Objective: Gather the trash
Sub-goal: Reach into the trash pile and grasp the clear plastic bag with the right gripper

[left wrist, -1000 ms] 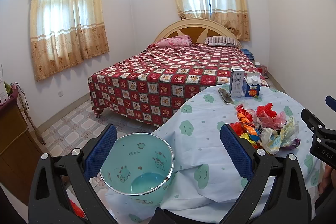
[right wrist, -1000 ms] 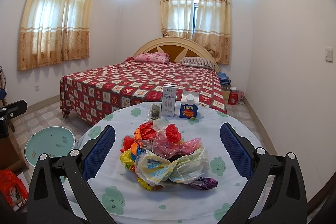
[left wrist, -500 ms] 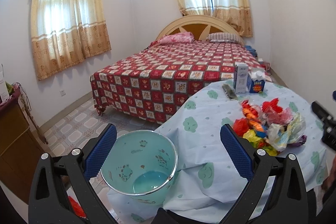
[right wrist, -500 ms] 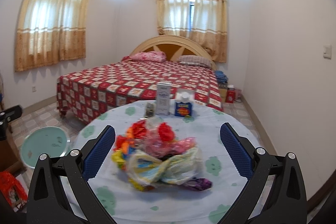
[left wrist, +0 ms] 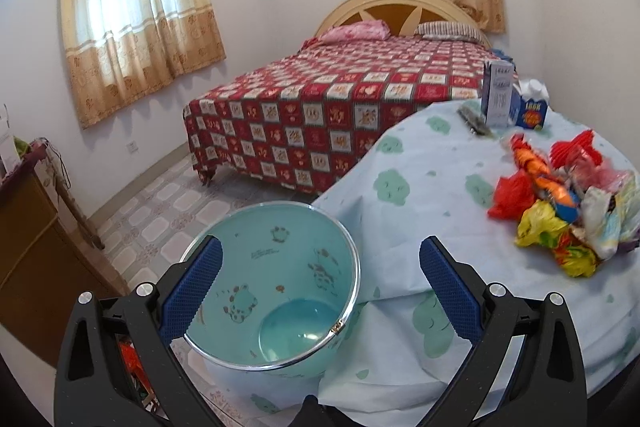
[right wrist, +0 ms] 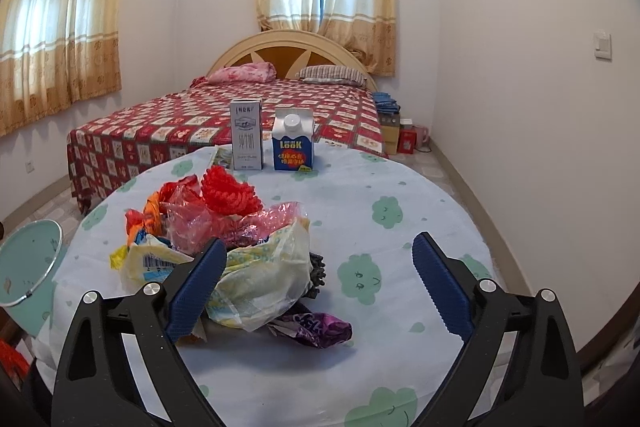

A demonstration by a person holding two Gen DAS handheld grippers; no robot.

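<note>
A pile of crumpled wrappers and plastic bags [right wrist: 224, 243] lies on the round table [right wrist: 400, 195]; it also shows in the left wrist view [left wrist: 568, 203]. An empty teal bin [left wrist: 276, 287] stands on the floor beside the table; its rim shows at the left edge of the right wrist view [right wrist: 32, 259]. My left gripper [left wrist: 320, 283] is open and empty, just above the bin's mouth. My right gripper [right wrist: 316, 279] is open and empty, low over the table, its left finger against the near side of the pile.
Two cartons [right wrist: 272, 139] and a flat wrapper [right wrist: 222, 157] stand at the table's far edge. A bed with a red checked cover [right wrist: 240, 119] lies behind. A wooden cabinet [left wrist: 36, 247] stands left of the bin. Boxes [right wrist: 400, 139] sit by the right wall.
My left gripper has dropped closer to the bin and the table edge. My right gripper has moved forward and down to the trash pile. Both stay open.
</note>
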